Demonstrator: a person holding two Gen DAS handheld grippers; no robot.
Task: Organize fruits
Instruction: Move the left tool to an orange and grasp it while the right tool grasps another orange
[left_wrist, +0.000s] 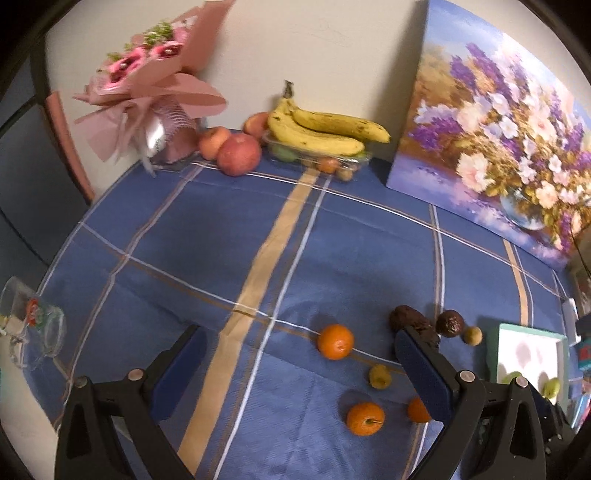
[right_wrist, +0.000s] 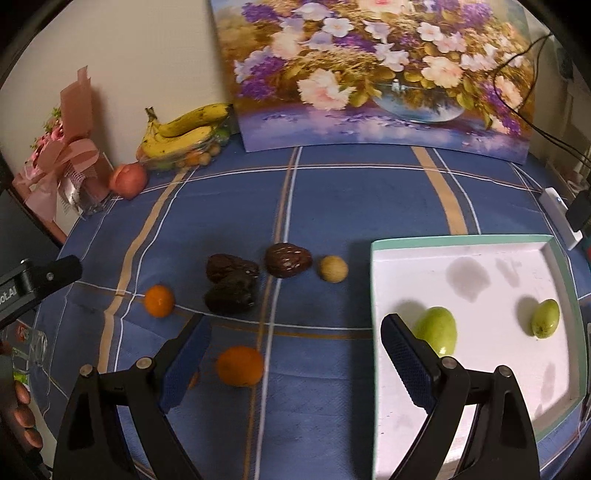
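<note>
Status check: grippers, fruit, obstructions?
Left gripper and right gripper open, empty. Two green fruits in tray; oranges loose on cloth. Nothing blocking.

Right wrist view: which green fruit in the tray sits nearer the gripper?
The larger green fruit, right behind the right gripper's finger; the smaller one lies near the tray's far wall.

plain cream wall (right_wrist: 110, 55) behind, dim warm light. table under blue plaid cloth (left_wrist: 332, 240). flower painting (right_wrist: 369, 74) leaning on wall, pink wrapped bouquet (left_wrist: 155, 81) in corner, black cable (right_wrist: 517, 103) hanging right.
</note>
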